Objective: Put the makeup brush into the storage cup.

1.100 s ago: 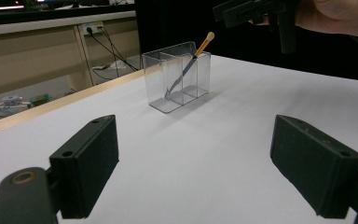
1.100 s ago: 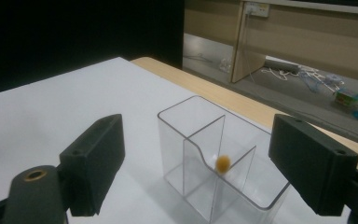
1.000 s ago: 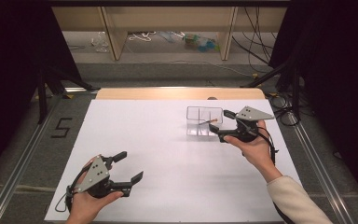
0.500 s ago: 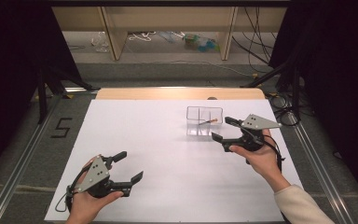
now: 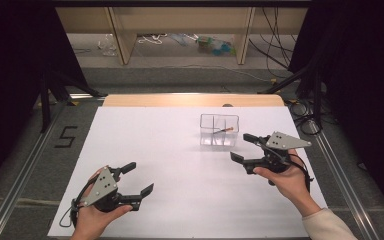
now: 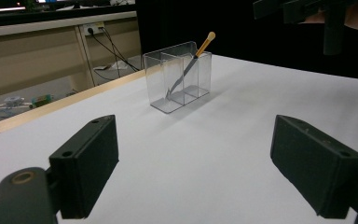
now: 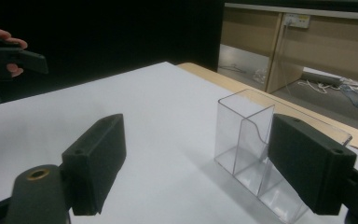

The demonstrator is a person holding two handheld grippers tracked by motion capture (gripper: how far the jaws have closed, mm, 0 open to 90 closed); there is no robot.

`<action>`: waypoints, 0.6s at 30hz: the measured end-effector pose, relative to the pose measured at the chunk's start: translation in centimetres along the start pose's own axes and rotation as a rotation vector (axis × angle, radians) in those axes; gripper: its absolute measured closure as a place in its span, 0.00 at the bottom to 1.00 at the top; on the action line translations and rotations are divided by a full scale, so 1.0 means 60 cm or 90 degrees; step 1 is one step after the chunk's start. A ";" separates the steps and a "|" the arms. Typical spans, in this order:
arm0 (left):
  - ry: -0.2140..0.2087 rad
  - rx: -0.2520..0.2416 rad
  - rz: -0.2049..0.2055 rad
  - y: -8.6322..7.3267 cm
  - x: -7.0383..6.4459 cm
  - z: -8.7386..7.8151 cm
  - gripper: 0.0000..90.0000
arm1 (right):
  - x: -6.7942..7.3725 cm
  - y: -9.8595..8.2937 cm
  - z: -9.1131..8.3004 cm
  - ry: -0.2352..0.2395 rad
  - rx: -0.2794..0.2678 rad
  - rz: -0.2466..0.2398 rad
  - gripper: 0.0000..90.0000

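Clear box (image 5: 219,130) sits on the white table (image 5: 180,150), far right of centre, near the wooden back edge. It is split into compartments. A thin tool (image 6: 189,66) with a tan tip leans inside it, tip poking above the rim; from the left gripper view it looks to be in a rear compartment, exact one hard to tell.

Right gripper (image 5: 245,148) hovers just beside the box, on its near right side, jaws wide apart, nothing between them. In the right gripper view (image 7: 196,163) the box (image 7: 256,144) stands right by the far jaw, which partly covers it. Left gripper (image 5: 139,179) is held low at the near left, well apart from the box, jaws also spread and empty; the left gripper view (image 6: 196,172) looks across bare table toward the box.

Judgement: the tool seems parked in the box, hands off.

Risks from here:
- Right jaw is close to the box wall. A sideways swing could nudge or tip it; it looks light, clear plastic, nothing pinning it down.
- The tool leans, top-heavy look. A knock on the box could swing it over or pop it out.
- If the tool is to be grabbed, the shaft is thin and slanted; jaws closing off-line could pinch only the tip, or push it against the divider and drag the box.
- Clear walls are hard to judge, so clipping the rim on approach is likely.
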State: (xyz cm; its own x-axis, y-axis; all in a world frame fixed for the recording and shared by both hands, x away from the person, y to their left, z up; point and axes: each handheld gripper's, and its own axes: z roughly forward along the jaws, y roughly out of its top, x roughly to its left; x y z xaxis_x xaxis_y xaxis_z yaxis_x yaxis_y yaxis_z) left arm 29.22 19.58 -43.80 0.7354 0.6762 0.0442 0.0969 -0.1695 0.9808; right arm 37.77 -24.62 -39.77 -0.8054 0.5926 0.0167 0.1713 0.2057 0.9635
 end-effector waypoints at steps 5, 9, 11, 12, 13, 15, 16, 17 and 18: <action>0.000 -0.001 -0.002 0.000 0.000 0.000 0.16 | 0.012 -0.003 -0.017 0.026 0.001 0.010 0.24; 0.000 0.001 0.000 0.000 0.001 0.000 0.17 | 0.016 -0.006 -0.025 0.035 0.000 0.005 0.24; 0.001 0.002 0.003 0.000 0.001 0.000 0.17 | 0.020 -0.009 -0.027 0.038 -0.003 0.008 0.24; 0.001 0.002 0.004 0.000 0.001 0.001 0.17 | 0.021 -0.010 -0.030 0.044 0.001 0.006 0.25; 0.000 0.001 0.003 0.000 0.000 0.001 0.17 | 0.020 -0.013 -0.029 0.043 -0.012 -0.006 0.25; 0.001 0.000 0.003 0.000 0.001 0.001 0.16 | 0.024 -0.020 -0.033 0.049 -0.009 -0.002 0.25; 0.001 0.001 0.003 0.001 0.001 0.000 0.16 | 0.024 -0.020 -0.033 0.049 -0.009 -0.002 0.25; 0.001 0.001 0.003 0.000 0.001 0.000 0.17 | 0.026 -0.022 -0.035 0.053 -0.003 0.002 0.25; 0.002 0.001 0.002 0.000 0.001 0.000 0.16 | 0.028 -0.025 -0.035 0.056 -0.005 -0.002 0.25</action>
State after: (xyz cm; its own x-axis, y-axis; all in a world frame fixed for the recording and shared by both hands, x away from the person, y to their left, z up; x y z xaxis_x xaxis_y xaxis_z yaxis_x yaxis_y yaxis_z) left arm 29.29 19.61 -43.80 0.7339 0.6776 0.0470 0.0968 -0.1728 0.9802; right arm 34.95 -25.58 -40.60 -0.8530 0.5207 0.0366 0.1644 0.2015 0.9656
